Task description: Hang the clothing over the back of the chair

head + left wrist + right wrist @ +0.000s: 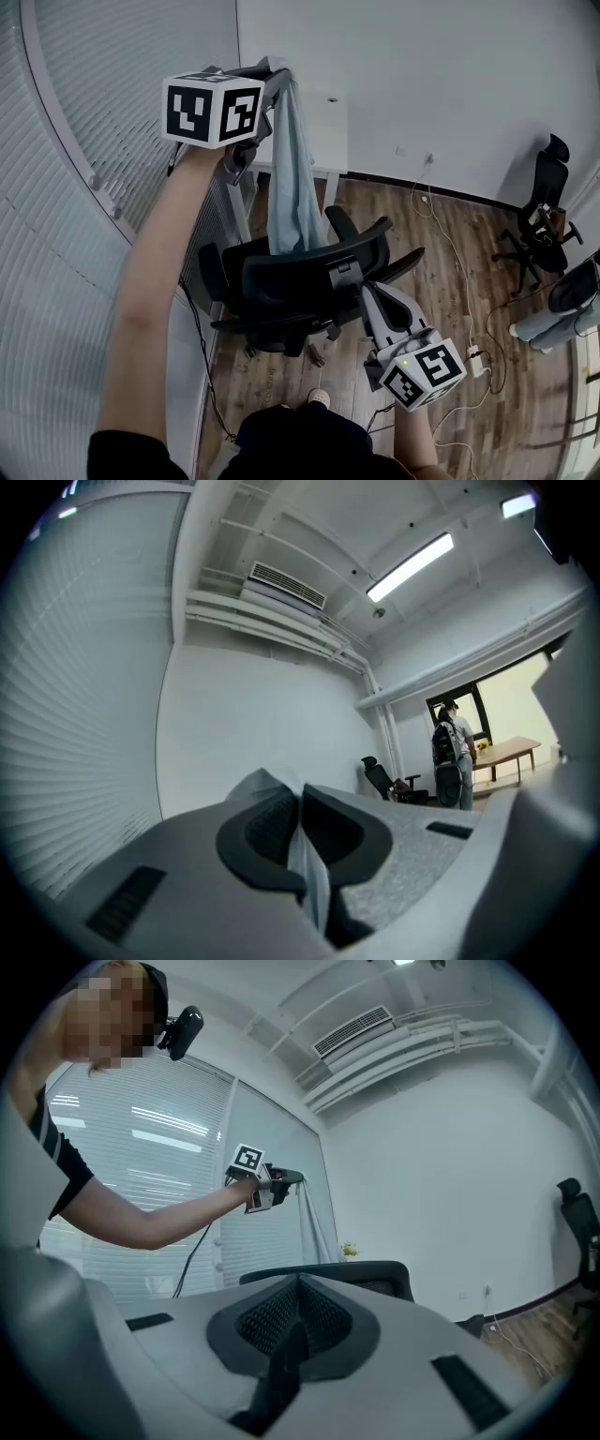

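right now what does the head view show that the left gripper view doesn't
Only the head view: the near black chair, with the right gripper close beside it. Only the left gripper view: the ceiling light, the air conditioner, a wooden table far off. Both: the light blue clothing clamped in the left gripper.

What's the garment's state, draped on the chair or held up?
Held up: the garment dangles from the left gripper, not over the chair.
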`<control>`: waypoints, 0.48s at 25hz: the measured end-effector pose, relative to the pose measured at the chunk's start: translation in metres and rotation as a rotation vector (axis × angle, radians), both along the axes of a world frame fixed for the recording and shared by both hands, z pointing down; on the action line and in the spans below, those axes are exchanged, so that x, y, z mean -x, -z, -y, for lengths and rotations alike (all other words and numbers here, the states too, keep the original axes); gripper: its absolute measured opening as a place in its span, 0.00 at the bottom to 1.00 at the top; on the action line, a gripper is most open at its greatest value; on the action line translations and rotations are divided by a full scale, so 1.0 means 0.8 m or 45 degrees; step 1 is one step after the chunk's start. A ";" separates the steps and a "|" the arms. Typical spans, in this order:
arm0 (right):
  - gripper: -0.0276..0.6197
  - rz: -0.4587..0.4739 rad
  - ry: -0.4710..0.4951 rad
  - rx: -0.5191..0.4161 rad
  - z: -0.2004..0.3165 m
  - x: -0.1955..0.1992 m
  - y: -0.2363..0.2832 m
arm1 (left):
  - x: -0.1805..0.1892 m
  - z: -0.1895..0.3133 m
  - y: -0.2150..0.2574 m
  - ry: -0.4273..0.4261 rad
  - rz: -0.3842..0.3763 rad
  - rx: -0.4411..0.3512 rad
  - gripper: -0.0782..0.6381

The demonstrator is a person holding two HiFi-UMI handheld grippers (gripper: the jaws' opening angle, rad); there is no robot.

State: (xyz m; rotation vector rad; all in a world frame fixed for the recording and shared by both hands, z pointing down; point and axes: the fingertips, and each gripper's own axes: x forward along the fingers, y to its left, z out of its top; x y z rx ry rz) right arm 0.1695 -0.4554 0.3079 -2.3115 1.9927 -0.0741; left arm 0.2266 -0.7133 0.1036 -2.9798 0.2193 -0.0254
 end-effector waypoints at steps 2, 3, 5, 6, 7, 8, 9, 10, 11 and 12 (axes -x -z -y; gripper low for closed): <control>0.09 0.012 -0.030 -0.003 -0.007 0.006 -0.002 | -0.001 -0.018 0.003 -0.039 0.027 -0.039 0.13; 0.09 0.017 -0.044 -0.005 -0.011 0.010 -0.003 | -0.001 -0.028 0.008 -0.058 0.032 -0.069 0.13; 0.09 0.023 -0.073 -0.004 -0.020 0.018 -0.006 | 0.001 -0.045 0.016 -0.087 0.044 -0.113 0.13; 0.09 0.029 -0.091 0.000 -0.026 0.022 -0.009 | 0.002 -0.054 0.021 -0.103 0.046 -0.130 0.13; 0.09 0.038 -0.110 0.006 -0.033 0.026 -0.013 | 0.003 -0.064 0.025 -0.120 0.047 -0.143 0.13; 0.09 0.051 -0.129 0.013 -0.040 0.029 -0.018 | 0.004 -0.072 0.027 -0.134 0.050 -0.153 0.13; 0.09 0.067 -0.147 0.019 -0.047 0.033 -0.023 | 0.007 -0.080 0.027 -0.145 0.053 -0.160 0.13; 0.09 0.081 -0.162 0.024 -0.053 0.035 -0.028 | 0.011 -0.086 0.027 -0.155 0.053 -0.165 0.13; 0.09 0.090 -0.173 0.025 -0.059 0.038 -0.032 | 0.016 -0.094 0.029 -0.166 0.046 -0.168 0.13; 0.09 0.094 -0.181 0.024 -0.064 0.040 -0.034 | 0.021 -0.103 0.033 -0.181 0.030 -0.169 0.13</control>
